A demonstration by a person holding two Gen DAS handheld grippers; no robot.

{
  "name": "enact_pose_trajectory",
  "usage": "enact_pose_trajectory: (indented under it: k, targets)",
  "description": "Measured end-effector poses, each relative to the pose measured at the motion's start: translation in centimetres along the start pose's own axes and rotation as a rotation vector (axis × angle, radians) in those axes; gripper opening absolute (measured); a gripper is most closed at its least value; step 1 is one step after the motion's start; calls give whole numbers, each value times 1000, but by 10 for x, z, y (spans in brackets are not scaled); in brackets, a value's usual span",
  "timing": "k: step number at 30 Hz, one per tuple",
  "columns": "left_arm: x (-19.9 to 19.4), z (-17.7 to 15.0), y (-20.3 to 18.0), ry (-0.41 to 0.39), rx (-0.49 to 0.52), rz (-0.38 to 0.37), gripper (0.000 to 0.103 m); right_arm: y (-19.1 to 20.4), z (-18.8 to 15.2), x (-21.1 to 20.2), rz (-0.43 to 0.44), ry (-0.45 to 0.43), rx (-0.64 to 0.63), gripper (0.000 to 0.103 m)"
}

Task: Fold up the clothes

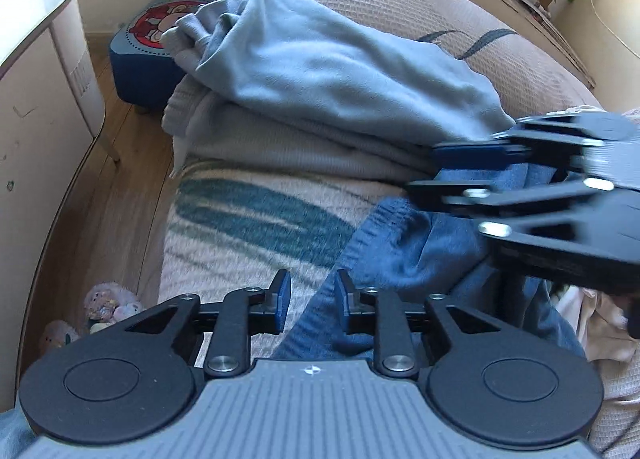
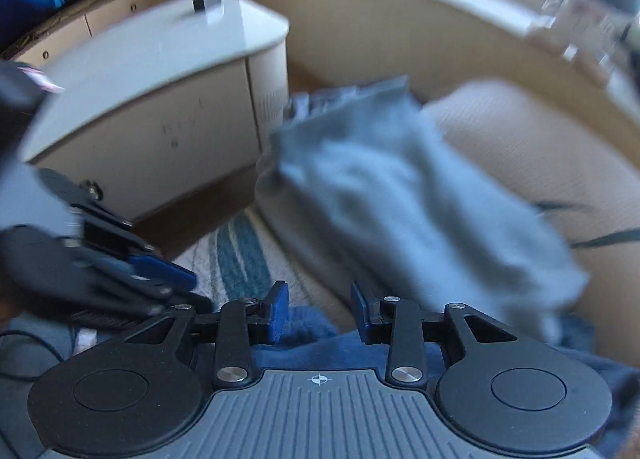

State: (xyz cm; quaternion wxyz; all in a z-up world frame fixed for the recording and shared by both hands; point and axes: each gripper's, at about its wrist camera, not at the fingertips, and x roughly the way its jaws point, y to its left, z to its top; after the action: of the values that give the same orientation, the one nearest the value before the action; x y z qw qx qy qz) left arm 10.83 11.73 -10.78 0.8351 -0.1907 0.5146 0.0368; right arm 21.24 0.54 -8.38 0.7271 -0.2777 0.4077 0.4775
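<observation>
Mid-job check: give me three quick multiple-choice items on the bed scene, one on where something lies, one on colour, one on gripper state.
1. Where does the light blue garment lie?
A. On the folded pale stack
B. On the floor
C. On the cabinet

2. What colour is the garment under the left gripper?
A. Red
B. Dark blue
C. Yellow

3. How do the right gripper jaws stand?
A. Clamped on cloth
B. Apart, nothing between the pads
C. Out of view

Answers: 1 A, it drapes over the pale stack. 2 B, the dark blue garment shows there. 3 B, a clear gap shows.
</observation>
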Motion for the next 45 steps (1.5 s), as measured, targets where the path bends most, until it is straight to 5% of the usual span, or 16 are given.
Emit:
enact_pose_trajectory:
  k: [8, 10, 13, 18, 26, 33, 39, 45]
  targets:
    - [-5, -4, 9, -3, -23, -2, 25, 7, -25, 37, -1, 132, 31, 29]
    - [-6, -5, 11, -4, -30, -10, 25, 10, -25, 31, 0, 110, 38, 12]
    - [-12, -6, 14, -20, -40, -20, 27, 15, -16, 8, 8, 18, 17, 11]
    - [-26, -8, 19, -45, -38, -48, 46, 26, 13, -26, 103, -142, -12, 11]
    - [-27, -8, 40, -55, -94, -11, 48, 53, 53, 5, 162, -189, -44, 11]
    - [-12, -7, 51, -18, -120, 4, 48, 35, 51, 38, 65, -179, 57, 25]
    - [-10, -9, 46, -21, -99, 11, 48, -3, 24, -36, 6, -315, 128, 37]
    - [-9, -14, 42, -21, -84, 31, 48, -51, -44, -95, -183, -247, 222, 37]
